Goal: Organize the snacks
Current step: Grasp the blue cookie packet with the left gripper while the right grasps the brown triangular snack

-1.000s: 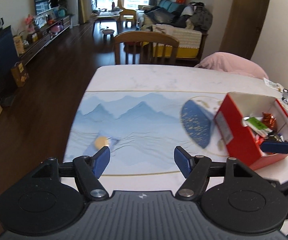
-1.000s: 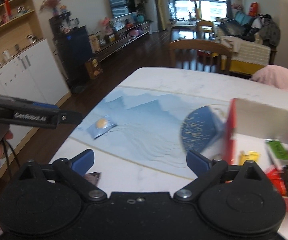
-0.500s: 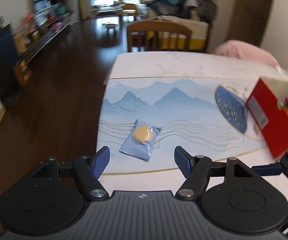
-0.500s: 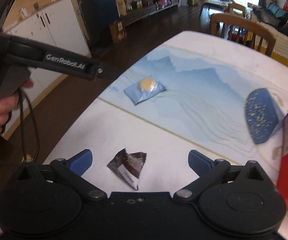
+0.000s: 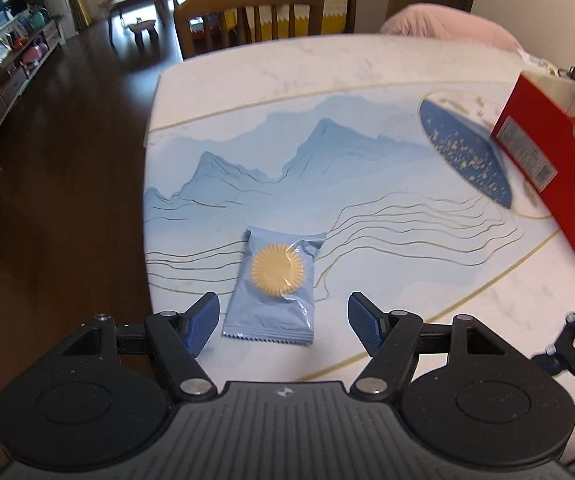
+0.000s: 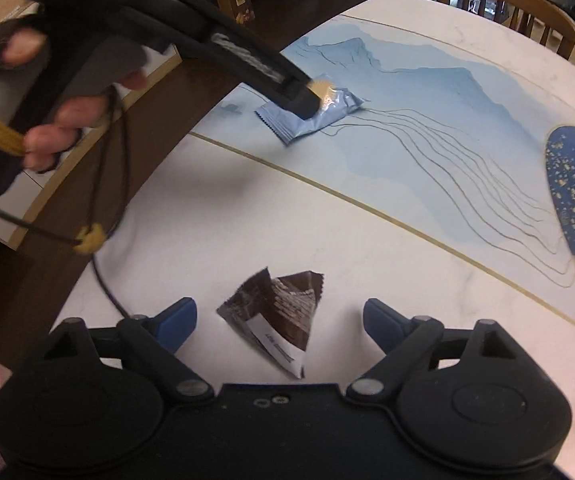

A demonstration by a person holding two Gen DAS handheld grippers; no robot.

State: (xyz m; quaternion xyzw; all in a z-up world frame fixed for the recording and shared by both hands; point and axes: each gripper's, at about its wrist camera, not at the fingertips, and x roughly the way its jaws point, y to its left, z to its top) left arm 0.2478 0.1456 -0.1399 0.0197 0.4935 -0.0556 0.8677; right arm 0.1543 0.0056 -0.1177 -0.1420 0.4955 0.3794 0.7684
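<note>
A light blue snack packet (image 5: pixel 274 285) with a yellow sun print lies flat on the table mat. My left gripper (image 5: pixel 283 322) hangs just above its near end, open, the packet between the blue fingers and untouched. A brown triangular snack packet (image 6: pixel 277 318) lies on the white marble near the table's front edge. My right gripper (image 6: pixel 279 322) straddles it, its jaws closing, pads still apart from the wrapper. The red snack box (image 5: pixel 555 160) stands at the right. In the right wrist view the left gripper's body partly covers the blue packet (image 6: pixel 319 114).
The marble table (image 5: pixel 327 64) carries a blue mountain-print mat (image 5: pixel 327 168) with a dark blue oval. The table's left edge drops to dark floor. A wooden chair (image 5: pixel 247 16) stands at the far end. A hand (image 6: pixel 67 120) holds the left gripper's handle, its cable trailing.
Both grippers came down and closer to the table. The blue packet now lies between the left fingers, the brown packet between the right ones. The right jaws have narrowed.
</note>
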